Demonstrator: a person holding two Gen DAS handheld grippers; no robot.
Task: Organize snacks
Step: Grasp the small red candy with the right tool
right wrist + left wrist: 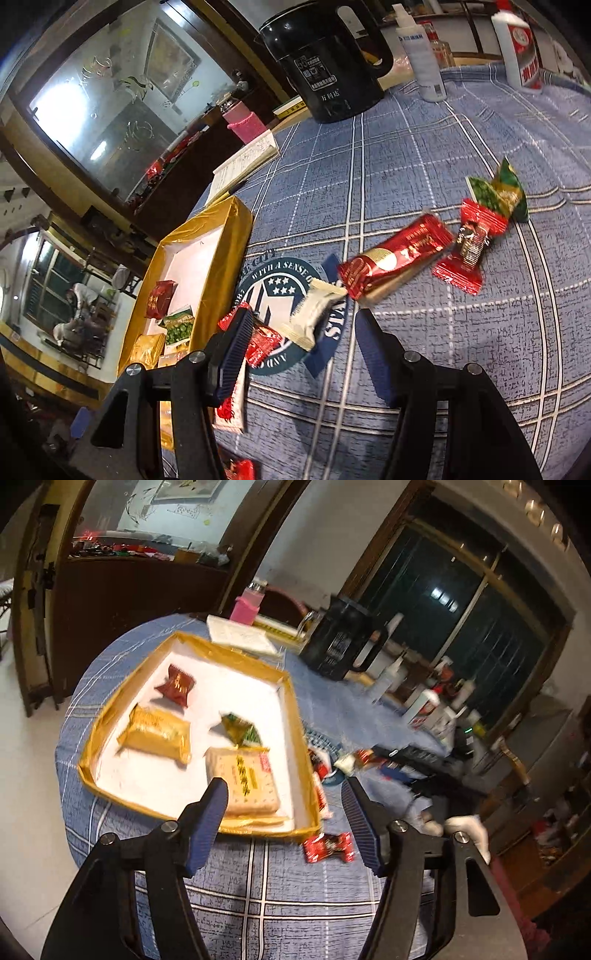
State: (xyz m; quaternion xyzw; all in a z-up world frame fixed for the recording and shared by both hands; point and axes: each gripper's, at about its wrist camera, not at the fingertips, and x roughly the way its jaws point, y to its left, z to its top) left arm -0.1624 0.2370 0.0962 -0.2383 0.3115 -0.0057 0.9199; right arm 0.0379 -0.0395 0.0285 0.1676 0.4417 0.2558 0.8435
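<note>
A gold-rimmed white tray (pixel 110 709) on the blue checked tablecloth holds a dark red candy (pixel 175 685), a gold packet (pixel 157 734), a green packet (pixel 240 729) and a cracker pack (pixel 243 781). My left gripper (pixel 284 795) is open and empty above the tray's near right corner; a red candy (pixel 328 847) lies just outside it. My right gripper (pixel 304 330) is open over a white packet (pixel 314 314) and a small red candy (pixel 262 341). Beyond lie a long red bar (pixel 395 256), a red candy (pixel 469 247) and a green packet (pixel 502 192). The tray also shows in the right wrist view (pixel 221 266).
A black kettle (pixel 325 62) stands at the table's far side, with a pink-sleeved bottle (pixel 245 123), a notebook (pixel 243 162), a spray bottle (pixel 421 55) and a white bottle (pixel 521 48). A white-and-red packet (pixel 232 402) lies under my right gripper's left finger.
</note>
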